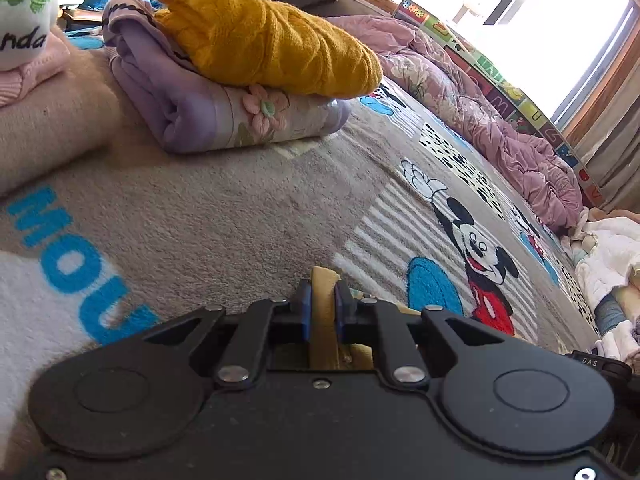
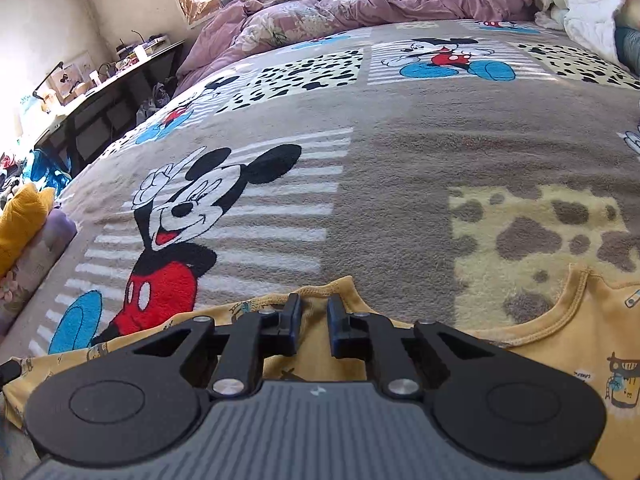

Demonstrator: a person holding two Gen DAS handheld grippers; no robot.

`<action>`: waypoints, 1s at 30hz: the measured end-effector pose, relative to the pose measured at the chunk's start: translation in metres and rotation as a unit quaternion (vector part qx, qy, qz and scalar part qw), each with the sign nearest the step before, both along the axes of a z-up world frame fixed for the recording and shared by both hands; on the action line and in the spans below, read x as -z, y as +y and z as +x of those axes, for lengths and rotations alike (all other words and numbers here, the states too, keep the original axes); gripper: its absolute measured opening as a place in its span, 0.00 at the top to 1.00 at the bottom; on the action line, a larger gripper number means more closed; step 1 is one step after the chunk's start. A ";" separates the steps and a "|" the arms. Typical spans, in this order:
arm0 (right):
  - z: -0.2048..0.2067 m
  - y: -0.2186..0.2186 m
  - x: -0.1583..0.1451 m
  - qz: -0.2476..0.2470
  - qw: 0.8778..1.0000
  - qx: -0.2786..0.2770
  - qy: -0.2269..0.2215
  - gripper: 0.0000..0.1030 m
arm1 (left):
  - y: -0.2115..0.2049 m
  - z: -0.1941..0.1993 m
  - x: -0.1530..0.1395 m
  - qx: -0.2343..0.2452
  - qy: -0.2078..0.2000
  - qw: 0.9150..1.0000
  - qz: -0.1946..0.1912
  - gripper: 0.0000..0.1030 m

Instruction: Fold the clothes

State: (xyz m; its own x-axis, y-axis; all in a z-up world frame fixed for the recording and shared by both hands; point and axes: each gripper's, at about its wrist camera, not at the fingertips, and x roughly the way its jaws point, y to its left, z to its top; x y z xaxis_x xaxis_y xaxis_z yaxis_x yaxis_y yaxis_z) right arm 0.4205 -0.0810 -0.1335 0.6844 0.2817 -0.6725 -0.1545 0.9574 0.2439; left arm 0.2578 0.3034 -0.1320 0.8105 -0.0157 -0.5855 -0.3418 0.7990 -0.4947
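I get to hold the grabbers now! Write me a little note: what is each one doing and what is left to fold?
Left gripper: shut on a fold of the yellow top.
Right gripper: jaws nearly closed around the yellow top at its strap; I cannot tell if the pads pinch it.
The top lies flat on the cartoon-mouse blanket, not yet folded.
Done: the mustard sweater sits folded on the folded lilac garment.
Left: fold the yellow top, then add it to the pile.
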 end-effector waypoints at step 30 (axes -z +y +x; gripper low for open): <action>-0.197 0.269 0.008 -0.417 0.749 -0.447 -0.254 0.92 | 0.037 -0.009 0.011 0.032 -0.029 0.990 -0.132 0.83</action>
State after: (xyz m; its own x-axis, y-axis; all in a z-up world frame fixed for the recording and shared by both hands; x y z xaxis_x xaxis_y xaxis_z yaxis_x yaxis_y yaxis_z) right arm 0.2233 0.1885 -0.1415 0.7000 0.4080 -0.5861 -0.6954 0.2026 -0.6895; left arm 0.2492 0.3405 -0.1426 0.8349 -0.2145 -0.5068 -0.2591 0.6592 -0.7059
